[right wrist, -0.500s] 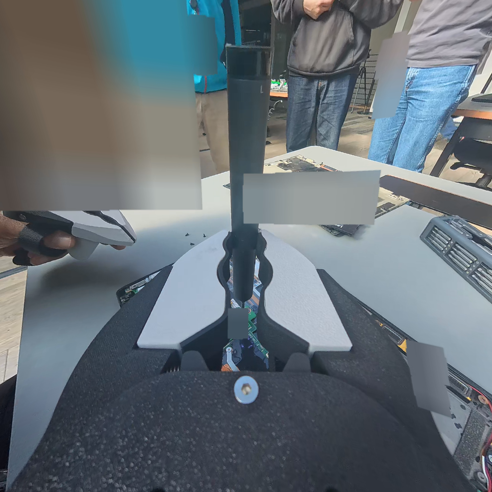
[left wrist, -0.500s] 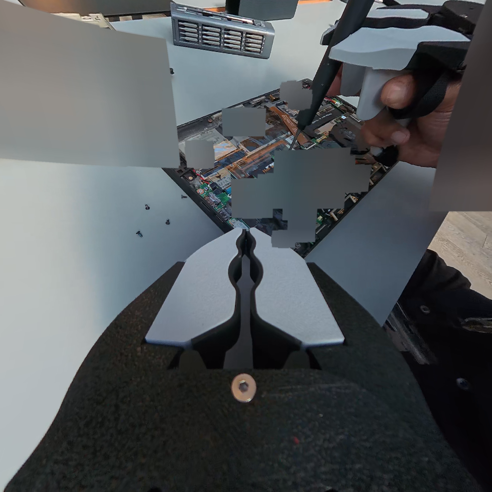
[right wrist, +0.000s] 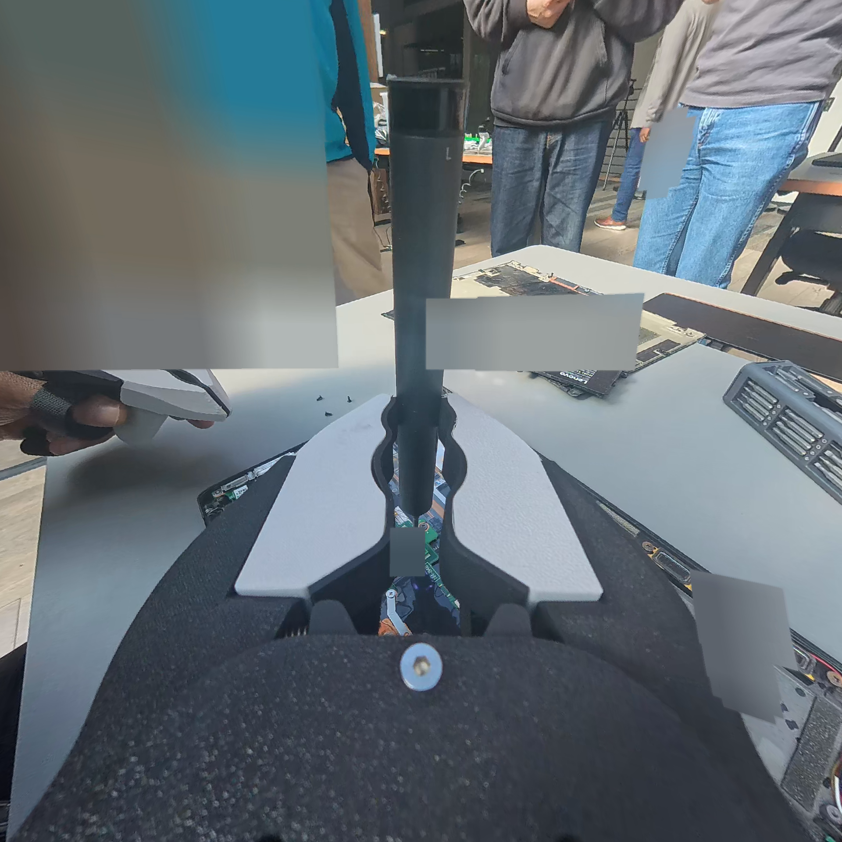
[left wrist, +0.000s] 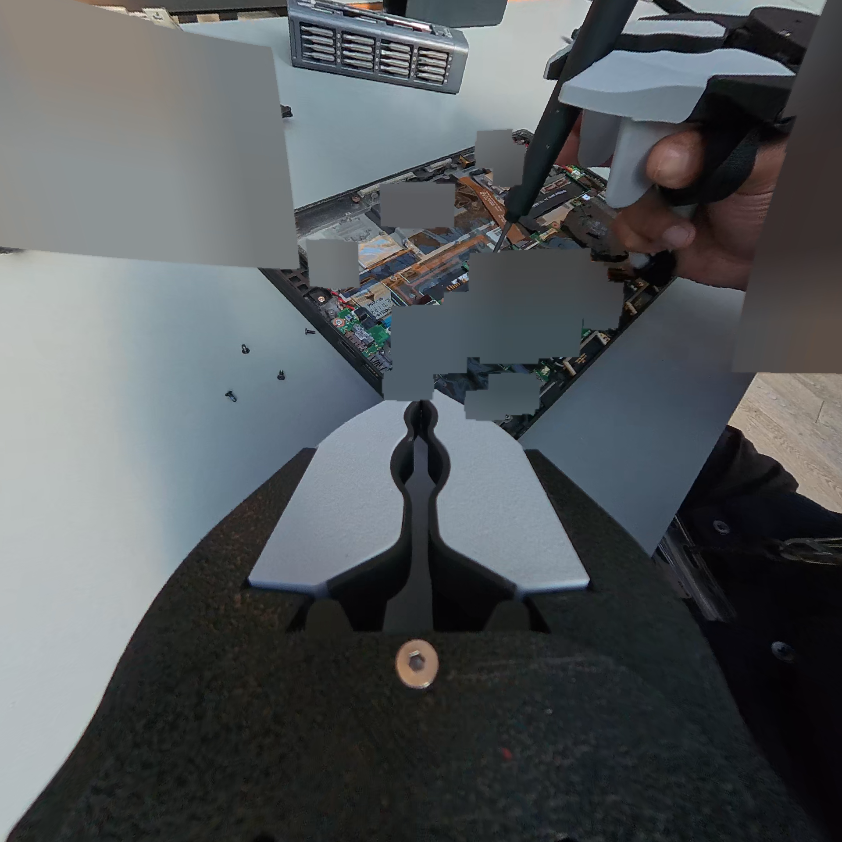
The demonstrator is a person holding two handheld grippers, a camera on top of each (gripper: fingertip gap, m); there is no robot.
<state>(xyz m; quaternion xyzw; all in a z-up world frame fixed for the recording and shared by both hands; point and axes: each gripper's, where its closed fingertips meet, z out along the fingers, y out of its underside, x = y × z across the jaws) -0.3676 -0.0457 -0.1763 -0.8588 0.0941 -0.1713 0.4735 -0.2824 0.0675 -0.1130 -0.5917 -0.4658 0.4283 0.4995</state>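
Nothing moved: right tool [right wrist: 418, 410] holds screwdriver [right wrist: 421, 273] over laptop [left wrist: 410, 273].

screwdriver [right wrist: 423, 282] black | table [left wrist: 114, 455] pale grey | screws [left wrist: 245, 349] black | bit case [left wrist: 378, 50] dark grey

Grey patches hide much of the open laptop's board [left wrist: 412, 273].
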